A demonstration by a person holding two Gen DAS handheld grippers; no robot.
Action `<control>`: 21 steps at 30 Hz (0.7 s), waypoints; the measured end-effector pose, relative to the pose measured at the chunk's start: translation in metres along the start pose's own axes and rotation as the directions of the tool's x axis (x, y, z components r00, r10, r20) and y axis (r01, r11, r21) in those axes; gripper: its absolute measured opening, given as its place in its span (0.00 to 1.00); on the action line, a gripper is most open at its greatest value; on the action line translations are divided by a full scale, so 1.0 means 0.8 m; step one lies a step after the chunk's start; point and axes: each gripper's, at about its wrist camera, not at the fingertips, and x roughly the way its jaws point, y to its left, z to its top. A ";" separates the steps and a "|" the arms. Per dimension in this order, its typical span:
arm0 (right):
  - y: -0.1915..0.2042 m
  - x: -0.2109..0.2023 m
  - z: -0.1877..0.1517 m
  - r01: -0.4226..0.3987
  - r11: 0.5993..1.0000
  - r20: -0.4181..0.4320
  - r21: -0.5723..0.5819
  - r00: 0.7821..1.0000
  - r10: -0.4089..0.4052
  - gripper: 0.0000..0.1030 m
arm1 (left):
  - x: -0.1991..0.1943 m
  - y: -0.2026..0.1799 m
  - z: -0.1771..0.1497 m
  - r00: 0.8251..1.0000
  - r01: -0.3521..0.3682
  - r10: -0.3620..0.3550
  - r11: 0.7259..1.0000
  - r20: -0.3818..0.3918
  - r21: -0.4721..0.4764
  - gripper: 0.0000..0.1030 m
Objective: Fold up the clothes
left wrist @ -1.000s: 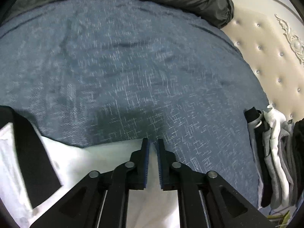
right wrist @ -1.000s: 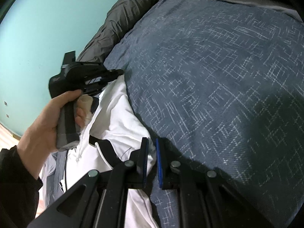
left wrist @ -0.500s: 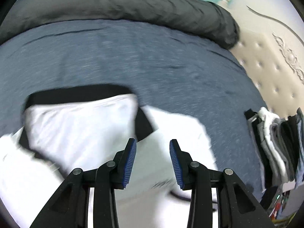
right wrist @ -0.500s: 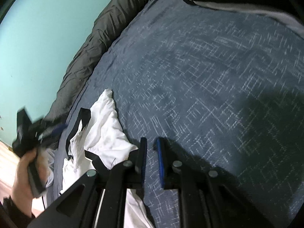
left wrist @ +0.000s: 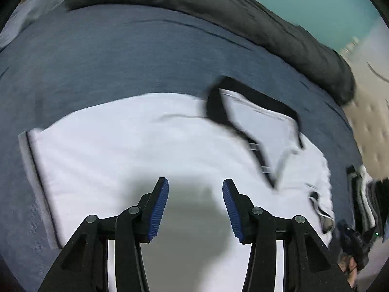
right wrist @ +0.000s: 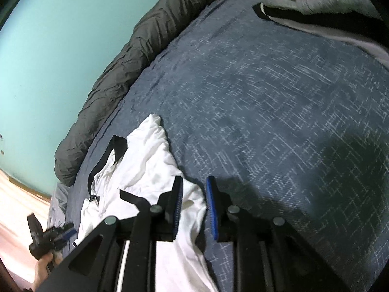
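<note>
My left gripper [left wrist: 195, 206]: matte black body, two angular linkage arms per side, each with a round silver pivot screw; four screws visible across the front. The jaws carry blue pads [left wrist: 159, 209] with fine horizontal ribbing on the inner faces. A pale strip shows through the gaps in the frame.

My right gripper [right wrist: 193, 209]: same build, black frame with triangular cut-outs, silver pivot screws, ribbed blue pads [right wrist: 211, 209]. A thin white rod or cable runs up between the left-side arms.

From the right wrist view, the left unit's black handle appears small and blurred in my hand [right wrist: 43, 265]. Sleeve detail too dark to tell.
</note>
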 end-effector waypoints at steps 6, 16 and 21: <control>0.012 -0.009 0.003 0.010 0.999 0.035 -0.032 0.999 -0.008 0.24 | -0.025 0.098 -0.001 0.997 -0.063 0.067 0.993 0.044 -0.102 0.50; 0.027 -0.010 0.004 0.047 0.996 0.064 -0.082 0.997 -0.042 0.27 | -0.031 0.190 0.013 0.990 -0.101 0.119 0.969 0.072 -0.225 0.52; 0.033 -0.010 0.004 0.042 0.994 0.066 -0.098 0.997 -0.036 0.28 | -0.023 0.222 0.020 0.987 -0.120 0.143 0.956 0.068 -0.266 0.56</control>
